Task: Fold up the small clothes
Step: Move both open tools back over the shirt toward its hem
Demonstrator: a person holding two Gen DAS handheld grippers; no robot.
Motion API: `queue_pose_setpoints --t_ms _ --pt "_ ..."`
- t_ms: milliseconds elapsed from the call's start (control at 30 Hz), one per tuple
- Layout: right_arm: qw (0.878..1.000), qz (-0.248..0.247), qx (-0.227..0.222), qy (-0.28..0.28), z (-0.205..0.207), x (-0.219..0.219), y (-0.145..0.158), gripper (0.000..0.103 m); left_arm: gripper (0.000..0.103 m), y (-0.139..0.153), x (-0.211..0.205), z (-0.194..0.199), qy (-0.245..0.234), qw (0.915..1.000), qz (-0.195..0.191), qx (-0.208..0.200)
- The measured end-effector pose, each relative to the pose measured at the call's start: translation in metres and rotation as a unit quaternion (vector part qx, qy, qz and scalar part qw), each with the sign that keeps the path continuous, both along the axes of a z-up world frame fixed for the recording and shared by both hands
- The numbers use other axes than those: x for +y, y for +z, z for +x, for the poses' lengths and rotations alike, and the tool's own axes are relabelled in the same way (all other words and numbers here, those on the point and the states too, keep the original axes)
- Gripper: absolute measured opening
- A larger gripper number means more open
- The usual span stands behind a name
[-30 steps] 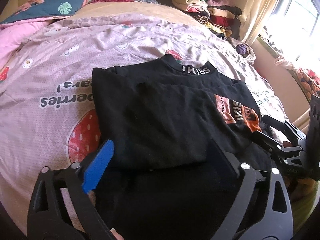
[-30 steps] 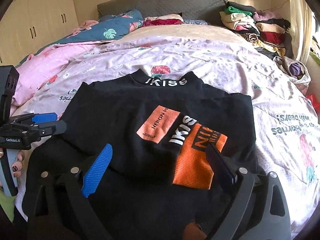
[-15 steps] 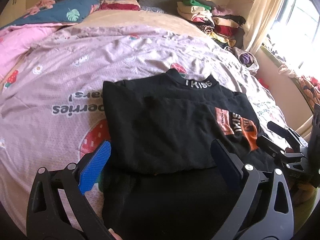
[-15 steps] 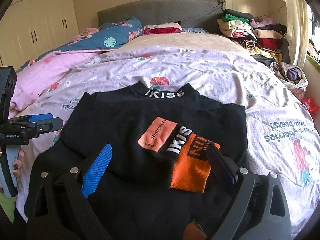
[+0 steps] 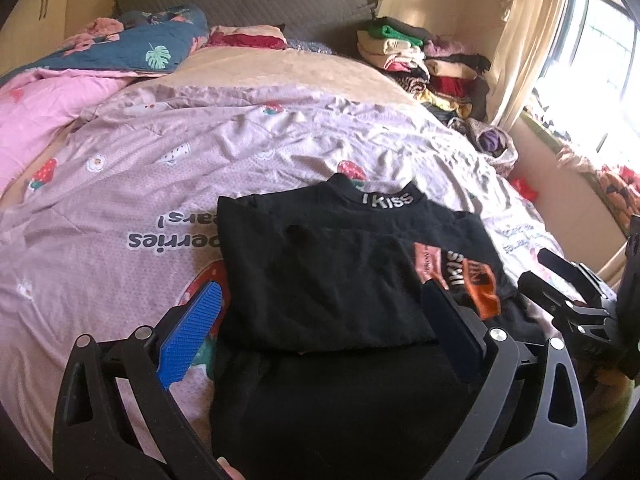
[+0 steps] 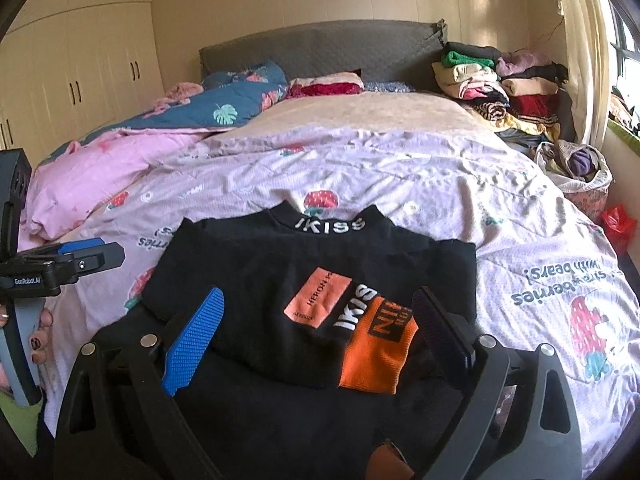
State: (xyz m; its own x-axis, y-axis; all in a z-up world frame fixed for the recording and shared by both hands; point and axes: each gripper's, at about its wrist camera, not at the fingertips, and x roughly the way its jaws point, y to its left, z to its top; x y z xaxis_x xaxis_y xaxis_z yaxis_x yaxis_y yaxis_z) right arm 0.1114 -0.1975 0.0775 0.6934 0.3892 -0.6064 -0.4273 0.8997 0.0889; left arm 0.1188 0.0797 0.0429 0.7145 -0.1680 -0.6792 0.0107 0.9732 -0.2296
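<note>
A black shirt [image 5: 336,276] with an "IKISS" collar and an orange print lies partly folded on the pink strawberry bedspread [image 5: 120,208]. It also shows in the right wrist view [image 6: 256,280], with the orange patch [image 6: 376,344] near the lower fold edge. My left gripper [image 5: 320,324] is open and empty, hovering over the shirt's near left part. My right gripper [image 6: 320,328] is open and empty over the shirt's near right part. Each gripper shows at the edge of the other's view, the right one [image 5: 560,280] and the left one [image 6: 80,260].
Stacks of folded clothes [image 6: 500,80] sit at the bed's far right by the grey headboard [image 6: 320,52]. A pink quilt and a blue leaf-print quilt [image 6: 224,104] lie far left. A bag of clothes [image 6: 576,168] sits beside the bed on the right. Wardrobes [image 6: 80,60] stand left.
Both grippers have pulled back and risen away from the shirt, which looks smaller and farther off. The shirt itself has not moved.
</note>
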Motion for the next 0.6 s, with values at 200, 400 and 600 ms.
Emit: queue_pose_setpoints --t_ms 200,400,600 --pt "1.000 0.010 -0.015 0.006 -0.008 -0.004 0.012 0.094 0.093 -0.001 -0.006 -0.015 0.009 0.9999 -0.010 -0.002" --pt "0.999 0.018 -0.033 0.006 -0.018 -0.010 0.027 0.094 0.093 -0.002 -0.022 -0.030 0.003 0.9999 -0.014 0.000" --pt "0.998 0.031 -0.045 -0.004 -0.029 -0.020 0.039 0.094 0.093 0.003 -0.030 -0.045 -0.005 1.0000 -0.007 -0.003"
